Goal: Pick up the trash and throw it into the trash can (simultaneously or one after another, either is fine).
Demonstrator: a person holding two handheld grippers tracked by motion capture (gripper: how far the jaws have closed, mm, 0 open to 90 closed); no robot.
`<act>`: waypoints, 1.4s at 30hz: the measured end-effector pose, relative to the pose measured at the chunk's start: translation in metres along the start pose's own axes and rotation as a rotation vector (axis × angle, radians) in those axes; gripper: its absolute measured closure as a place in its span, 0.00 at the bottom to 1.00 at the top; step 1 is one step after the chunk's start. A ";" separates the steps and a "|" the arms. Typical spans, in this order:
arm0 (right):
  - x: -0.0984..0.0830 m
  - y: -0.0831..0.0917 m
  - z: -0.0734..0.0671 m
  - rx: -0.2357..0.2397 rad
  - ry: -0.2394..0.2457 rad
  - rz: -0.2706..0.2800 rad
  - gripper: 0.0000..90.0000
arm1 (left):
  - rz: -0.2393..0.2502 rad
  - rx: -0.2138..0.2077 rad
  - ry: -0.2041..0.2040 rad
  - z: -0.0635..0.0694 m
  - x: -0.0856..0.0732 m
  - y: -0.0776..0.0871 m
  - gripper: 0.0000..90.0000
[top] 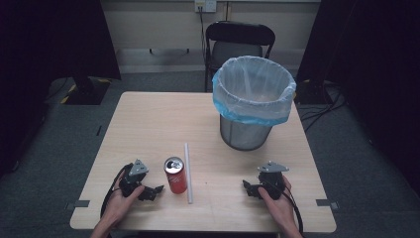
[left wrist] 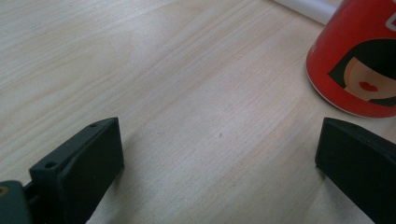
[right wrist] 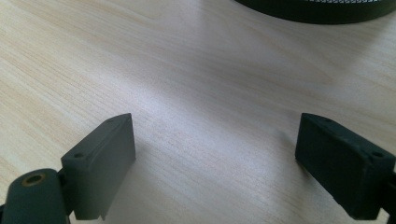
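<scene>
— Pale wood table (top: 148, 129), dark room behind it. Where does the red can (top: 176, 175) stand?

— Upright near the table's front edge, just right of the left gripper (top: 152, 191) and apart from it. A white tube (top: 188, 172) lies just right of the can.

— And closer up?

— The left gripper view shows the can (left wrist: 355, 60) carries a cartoon face with red lips, unreadable from above. The jaws there are spread wide over bare wood, the can off past the right one.

— The other tool?

— The right gripper (top: 250, 188) rests well right of the can, jaws spread, nothing between them. Its view catches the base of the mesh bin (right wrist: 322, 10); the high view adds the blue-edged liner of the bin (top: 253, 94) and a chair (top: 239, 42) behind.
</scene>
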State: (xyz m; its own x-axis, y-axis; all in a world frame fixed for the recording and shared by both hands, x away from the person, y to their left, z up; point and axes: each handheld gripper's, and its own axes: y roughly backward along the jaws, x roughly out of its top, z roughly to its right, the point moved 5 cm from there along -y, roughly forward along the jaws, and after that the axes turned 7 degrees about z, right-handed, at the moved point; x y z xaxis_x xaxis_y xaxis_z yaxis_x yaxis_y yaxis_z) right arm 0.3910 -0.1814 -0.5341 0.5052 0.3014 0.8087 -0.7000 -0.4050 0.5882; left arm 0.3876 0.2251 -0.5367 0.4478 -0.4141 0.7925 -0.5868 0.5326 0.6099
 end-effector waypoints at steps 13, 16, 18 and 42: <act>0.000 0.000 0.000 0.000 -0.001 0.000 0.13 | 0.000 0.003 0.015 0.004 0.002 0.006 0.18; 0.000 0.000 0.000 -0.001 -0.001 0.000 0.13 | 0.007 -0.011 0.051 0.000 0.003 0.009 0.18; 0.000 0.000 0.000 -0.001 -0.001 0.000 0.13 | 0.016 -0.011 0.059 0.000 0.003 0.011 0.19; 0.000 0.000 0.000 0.000 0.000 0.001 0.13 | 0.206 -0.285 -0.005 0.049 0.031 0.021 0.18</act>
State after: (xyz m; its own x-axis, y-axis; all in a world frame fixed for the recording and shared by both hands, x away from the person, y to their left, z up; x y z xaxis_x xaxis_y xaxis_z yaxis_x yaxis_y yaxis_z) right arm 0.3911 -0.1815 -0.5341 0.5046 0.3014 0.8091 -0.7004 -0.4051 0.5877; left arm 0.3567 0.1875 -0.4993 0.3358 -0.2802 0.8993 -0.4521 0.7897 0.4148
